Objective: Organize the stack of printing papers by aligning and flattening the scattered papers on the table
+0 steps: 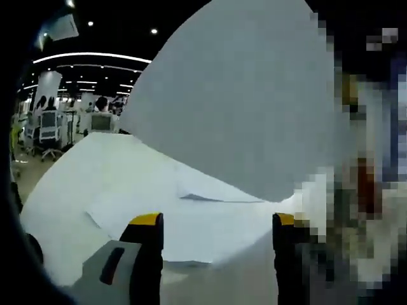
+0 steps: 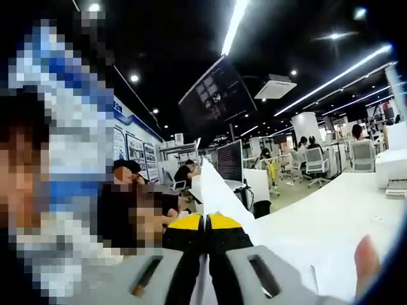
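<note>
Your right gripper (image 2: pixel 205 222) is clenched on the edge of a large white paper sheet (image 1: pixel 248 95), lifting it toward twelve o'clock, probably to square it over the scattered white papers (image 1: pixel 191 210) on the white tabletop (image 2: pixel 331 222), while your left gripper (image 1: pixel 216 235) hangs released.

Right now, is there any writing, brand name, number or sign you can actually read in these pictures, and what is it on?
None can be read.
Wall posters in the right gripper view: print too small and blurred.
Hanging dark screen: faint grid, no legible words.
Monitor: dark, nothing readable.
White banner in the left gripper view: figures, text too blurred.
Paper sheets and the lifted sheet: blank as seen.
</note>
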Demonstrator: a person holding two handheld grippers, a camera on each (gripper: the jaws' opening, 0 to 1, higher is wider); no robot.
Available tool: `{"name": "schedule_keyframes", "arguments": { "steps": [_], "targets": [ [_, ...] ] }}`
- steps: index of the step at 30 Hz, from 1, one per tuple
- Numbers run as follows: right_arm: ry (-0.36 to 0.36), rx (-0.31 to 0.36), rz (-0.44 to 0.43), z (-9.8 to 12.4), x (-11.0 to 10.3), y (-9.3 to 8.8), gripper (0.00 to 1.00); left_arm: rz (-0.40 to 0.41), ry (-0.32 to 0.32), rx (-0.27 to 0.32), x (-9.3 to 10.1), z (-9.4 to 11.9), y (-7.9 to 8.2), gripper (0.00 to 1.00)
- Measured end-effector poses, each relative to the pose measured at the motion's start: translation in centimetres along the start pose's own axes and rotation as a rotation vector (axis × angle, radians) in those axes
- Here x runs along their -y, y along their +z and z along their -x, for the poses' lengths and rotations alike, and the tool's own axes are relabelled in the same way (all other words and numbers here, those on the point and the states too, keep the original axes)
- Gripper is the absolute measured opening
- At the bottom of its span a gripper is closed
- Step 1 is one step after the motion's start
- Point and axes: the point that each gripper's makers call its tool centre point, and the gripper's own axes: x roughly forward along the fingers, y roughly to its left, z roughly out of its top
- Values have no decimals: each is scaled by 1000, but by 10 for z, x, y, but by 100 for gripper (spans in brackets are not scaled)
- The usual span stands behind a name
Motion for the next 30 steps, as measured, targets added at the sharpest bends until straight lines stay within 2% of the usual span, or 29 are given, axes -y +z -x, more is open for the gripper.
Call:
{"name": "schedule_keyframes", "arguments": {
  "steps": [2,10,12,16,20,23,27,30],
  "targets": [
    [7,3,-2,1,-3,2,0,15,-22,26,2,-3,3,82],
    [36,7,-25,1,-16,-4,0,35,-59,50,3,-13,6,82],
    [51,6,-39,0,-18,-5,0,62,-94,115,6,-14,16,82],
    [61,-2,-53,0,-18,-7,0,86,-150,197,10,-14,30,86],
    [60,-2,-68,0,-14,-9,0,109,-191,249,16,-13,40,88],
    [53,-1,-81,0,-10,-11,0,123,-200,262,16,-12,45,85],
    [50,2,-100,1,-5,-15,0,124,-216,284,16,-7,52,76],
    [29,11,-106,4,2,-18,0,138,-241,336,18,0,61,70]
  ]
}}
